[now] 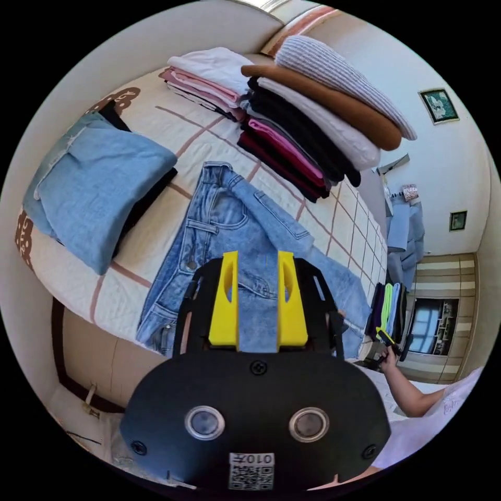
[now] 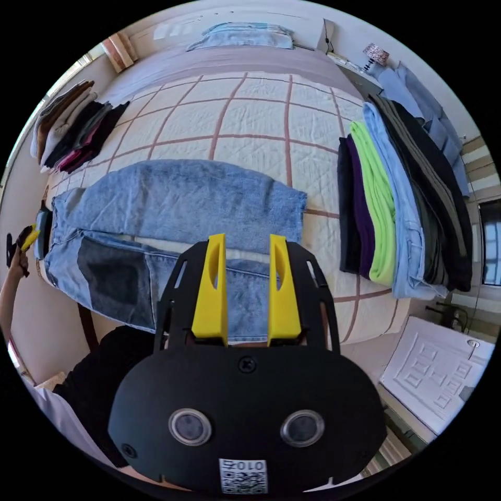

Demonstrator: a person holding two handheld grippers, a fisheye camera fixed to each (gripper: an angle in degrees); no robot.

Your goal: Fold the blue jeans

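We see the left tongs [image 1: 258,261] with jaws apart and nothing between them, hovering over the waist end of the blue jeans [image 1: 229,229], which lie flat on the bed [image 1: 156,209]. The right tongs [image 2: 246,245] are likewise parted and empty, poised above the hem of the nearer leg of the jeans [image 2: 177,203]. Beyond the left tongs rises a stack of folded clothes [image 1: 313,130], with a folded denim pile [image 1: 99,188] off to their left. To the right of the right tongs lies a row of folded garments [image 2: 396,209].
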